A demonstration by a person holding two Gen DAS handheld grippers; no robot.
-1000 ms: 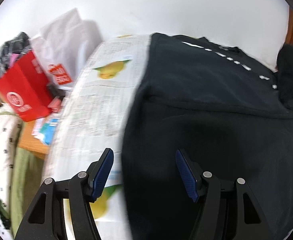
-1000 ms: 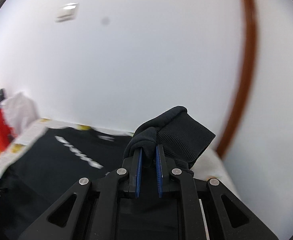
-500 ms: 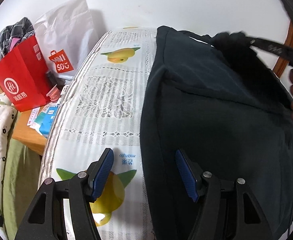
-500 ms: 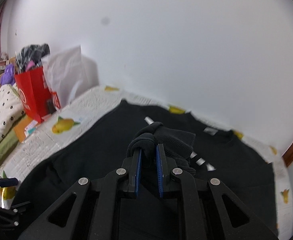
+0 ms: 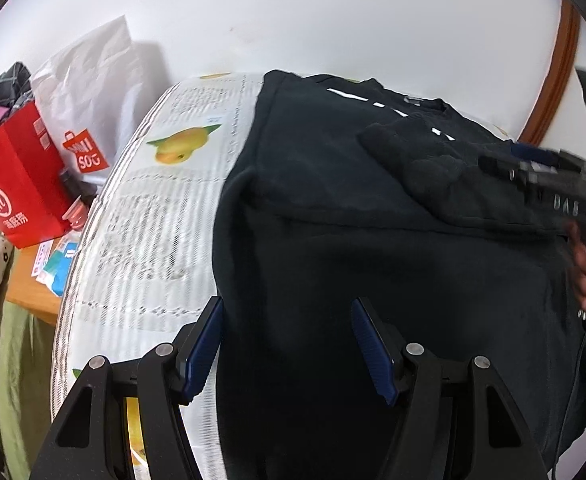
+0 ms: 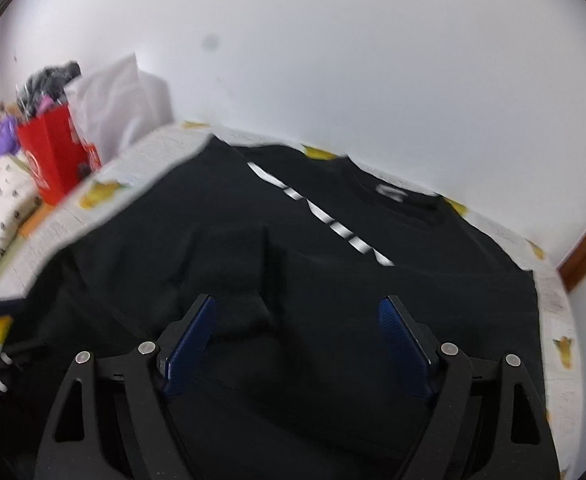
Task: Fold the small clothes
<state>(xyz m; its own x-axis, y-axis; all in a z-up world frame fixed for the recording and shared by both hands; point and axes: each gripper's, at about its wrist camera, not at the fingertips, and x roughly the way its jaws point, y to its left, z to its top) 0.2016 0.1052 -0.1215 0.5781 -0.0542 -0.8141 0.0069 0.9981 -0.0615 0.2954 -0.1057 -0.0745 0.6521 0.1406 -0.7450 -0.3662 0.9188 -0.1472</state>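
Black sweatshirt (image 6: 373, 288) with a white stripe print lies flat on the mango-print cloth (image 5: 161, 208) by the wall, its ribbed sleeve cuff (image 6: 237, 280) folded in over the chest. Right gripper (image 6: 297, 340) jaws have just been opening and now stand wide apart over the sweatshirt, cuff lying just ahead of the left finger, pads not pressing it. Left gripper (image 5: 289, 344) jaws about half apart, nothing clamped, straddling the sweatshirt's left edge; red shopping bag (image 5: 17, 184) well off left.
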